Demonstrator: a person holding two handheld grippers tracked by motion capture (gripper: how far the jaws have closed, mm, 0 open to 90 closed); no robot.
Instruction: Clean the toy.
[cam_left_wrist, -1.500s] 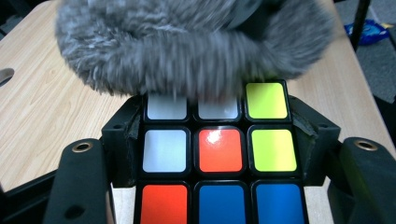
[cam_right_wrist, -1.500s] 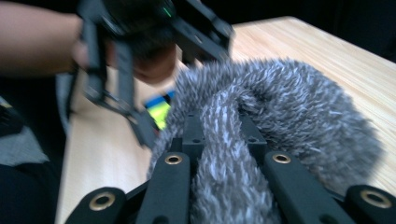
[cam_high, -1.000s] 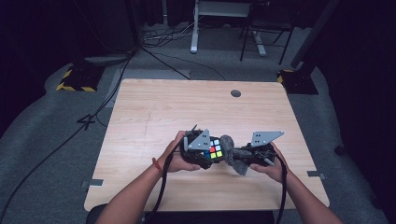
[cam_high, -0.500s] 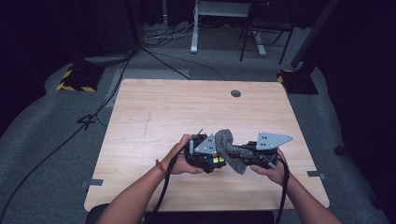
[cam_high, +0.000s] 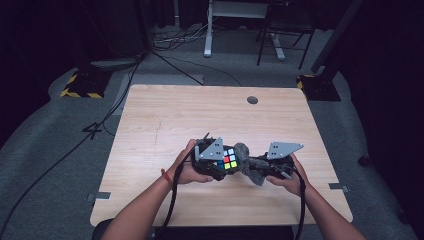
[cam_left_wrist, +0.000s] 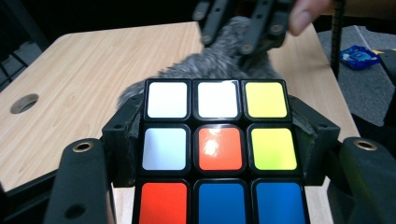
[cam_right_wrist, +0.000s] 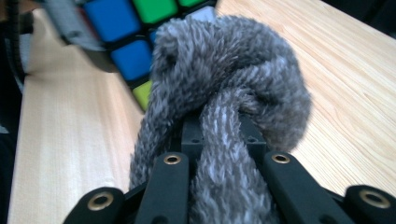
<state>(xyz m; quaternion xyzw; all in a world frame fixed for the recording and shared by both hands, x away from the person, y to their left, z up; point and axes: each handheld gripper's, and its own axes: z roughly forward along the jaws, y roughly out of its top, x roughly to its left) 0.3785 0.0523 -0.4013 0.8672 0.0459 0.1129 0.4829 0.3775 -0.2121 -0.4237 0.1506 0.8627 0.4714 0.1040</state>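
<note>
A Rubik's cube (cam_high: 229, 160) is held just above the near middle of the wooden table (cam_high: 200, 115), with my left gripper (cam_high: 220, 165) shut on its sides. In the left gripper view the cube (cam_left_wrist: 219, 149) shows white, yellow, orange and blue stickers between the black jaws. My right gripper (cam_high: 256, 167) is shut on a grey fuzzy cloth (cam_high: 246, 161), bunched against the cube's right side. In the right gripper view the cloth (cam_right_wrist: 229, 93) bulges out of the jaws and touches the cube (cam_right_wrist: 126, 28).
A round cable hole (cam_high: 252, 100) sits near the table's far edge. Beyond the table are floor cables, a white desk leg (cam_high: 207, 35) and a yellow-black striped base (cam_high: 80, 85). A blue packet (cam_left_wrist: 357, 56) lies on the floor.
Half a second ago the cloth lay over the cube's top face. It has since slid back to the right, and the coloured face shows again. Both hands stayed near the same spot.
</note>
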